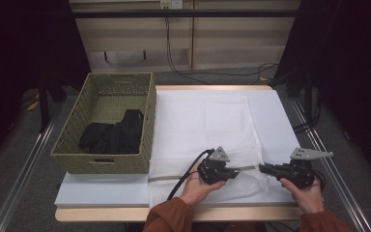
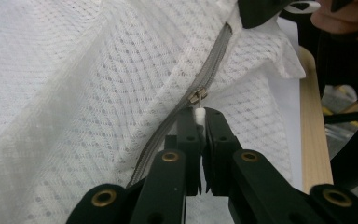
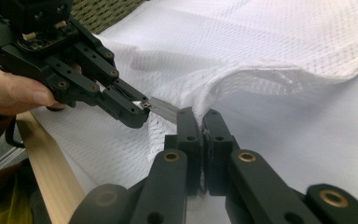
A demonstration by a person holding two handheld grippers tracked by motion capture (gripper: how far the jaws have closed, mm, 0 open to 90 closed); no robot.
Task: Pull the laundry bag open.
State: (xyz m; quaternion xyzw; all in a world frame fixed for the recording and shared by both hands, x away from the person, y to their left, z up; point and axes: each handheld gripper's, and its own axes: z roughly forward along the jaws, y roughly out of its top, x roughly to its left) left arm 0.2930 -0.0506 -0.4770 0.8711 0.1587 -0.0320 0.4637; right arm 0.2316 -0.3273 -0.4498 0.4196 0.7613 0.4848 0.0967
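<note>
Tongs both clenched: the left gripper (image 2: 200, 122) pinches the zipper pull (image 2: 199, 115) of the white mesh bag (image 1: 200, 125). The right gripper (image 3: 199, 120) grips the bag's edge near the desk's front edge.

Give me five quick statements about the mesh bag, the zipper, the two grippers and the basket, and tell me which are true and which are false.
1. The left gripper is shut on the zipper pull. True.
2. The right gripper hangs open above the table. False: it is shut on the white mesh bag at its edge.
3. The wicker basket holds dark clothing. True.
4. The bag lies inside the basket. False: it lies spread on the white table, beside the basket.
5. The zipper is grey. True.
</note>
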